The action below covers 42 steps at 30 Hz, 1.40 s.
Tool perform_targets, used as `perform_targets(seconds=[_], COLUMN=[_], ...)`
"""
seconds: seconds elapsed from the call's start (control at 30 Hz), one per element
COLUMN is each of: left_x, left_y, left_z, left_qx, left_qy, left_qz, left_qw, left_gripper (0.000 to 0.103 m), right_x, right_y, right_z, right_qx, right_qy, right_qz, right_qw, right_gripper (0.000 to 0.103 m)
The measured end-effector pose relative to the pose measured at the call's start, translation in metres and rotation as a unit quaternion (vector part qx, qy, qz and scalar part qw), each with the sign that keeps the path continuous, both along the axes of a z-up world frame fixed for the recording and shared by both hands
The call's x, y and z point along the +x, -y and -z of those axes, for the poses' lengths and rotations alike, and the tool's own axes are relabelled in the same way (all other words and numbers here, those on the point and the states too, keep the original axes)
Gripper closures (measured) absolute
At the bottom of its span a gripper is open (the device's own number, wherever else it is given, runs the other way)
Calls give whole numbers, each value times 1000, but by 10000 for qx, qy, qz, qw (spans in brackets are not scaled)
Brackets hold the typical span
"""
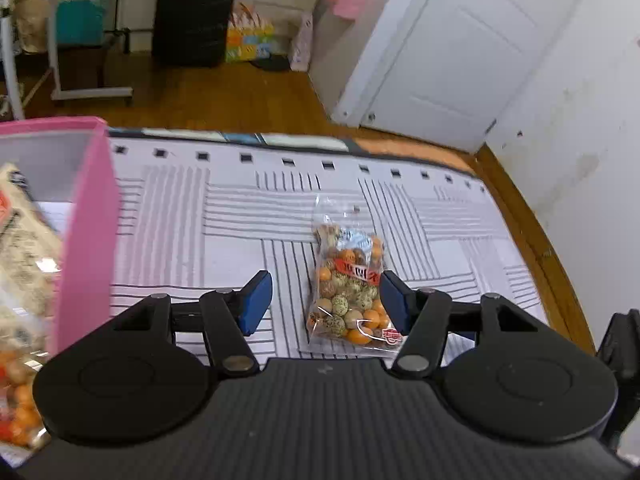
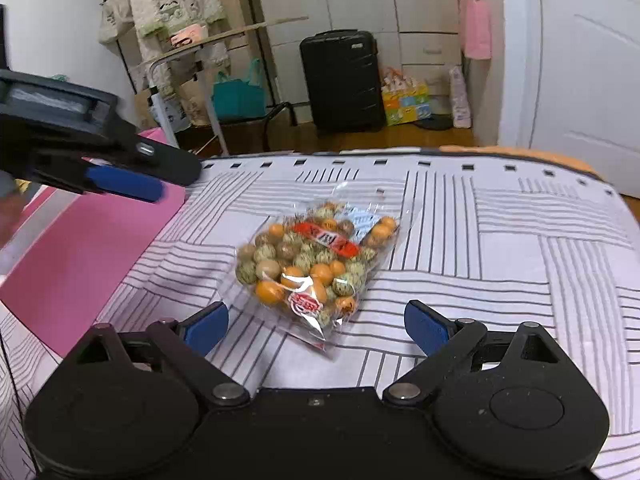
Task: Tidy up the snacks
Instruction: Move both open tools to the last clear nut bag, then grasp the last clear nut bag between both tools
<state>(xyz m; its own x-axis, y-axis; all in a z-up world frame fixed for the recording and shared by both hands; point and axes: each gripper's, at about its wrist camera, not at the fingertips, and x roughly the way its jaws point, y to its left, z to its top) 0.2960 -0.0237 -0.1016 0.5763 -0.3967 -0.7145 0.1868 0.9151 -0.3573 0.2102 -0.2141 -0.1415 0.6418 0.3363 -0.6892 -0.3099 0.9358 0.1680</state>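
Note:
A clear bag of orange and speckled round snacks (image 1: 347,288) lies flat on the striped cloth, and it also shows in the right wrist view (image 2: 310,266). My left gripper (image 1: 325,300) is open and empty above the cloth, its right finger near the bag's edge. My right gripper (image 2: 316,326) is open and empty, just short of the bag's near end. A pink box (image 1: 86,220) stands at the left with other snack bags (image 1: 22,280) inside. In the right wrist view the left gripper (image 2: 120,182) hovers by the pink box (image 2: 88,248).
The cloth-covered table (image 1: 240,216) ends at a wooden rim on the right (image 1: 532,240). Beyond it are a wood floor, a black suitcase (image 2: 342,80), a white door (image 1: 460,52) and a clothes rack (image 2: 176,40).

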Motion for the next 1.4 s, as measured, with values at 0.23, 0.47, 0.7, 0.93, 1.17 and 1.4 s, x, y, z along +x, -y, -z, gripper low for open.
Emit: perform_targets(seconds=[0.23, 0.47, 0.7, 0.93, 1.17, 1.4], left_x=[29, 35, 37, 35, 23, -4], left_y=[14, 19, 16, 13, 13, 17], left_z=[48, 69, 75, 78, 61, 40], left_qx=[-231, -400, -579, -797, -758, -407], left_qy=[-307, -391, -480, -689, -911, -775], left_qz=[139, 362, 312, 357, 467, 484], left_qw=[9992, 9978, 9967, 9938, 9918, 9950], left_gripper=[49, 70, 70, 70, 70, 70], right_x=[25, 33, 35, 28, 16, -3], right_y=[-3, -18, -37, -51, -56, -59], right_z=[19, 32, 43, 44, 25, 9], right_qx=[77, 35, -254, -700, -800, -511], right_qy=[-156, -136, 52, 334, 207, 32], right_qz=[-154, -338, -337, -67, 3, 151], right_qw=[9997, 9993, 9991, 9970, 9966, 9986], right_gripper=[6, 6, 0, 8, 11, 11])
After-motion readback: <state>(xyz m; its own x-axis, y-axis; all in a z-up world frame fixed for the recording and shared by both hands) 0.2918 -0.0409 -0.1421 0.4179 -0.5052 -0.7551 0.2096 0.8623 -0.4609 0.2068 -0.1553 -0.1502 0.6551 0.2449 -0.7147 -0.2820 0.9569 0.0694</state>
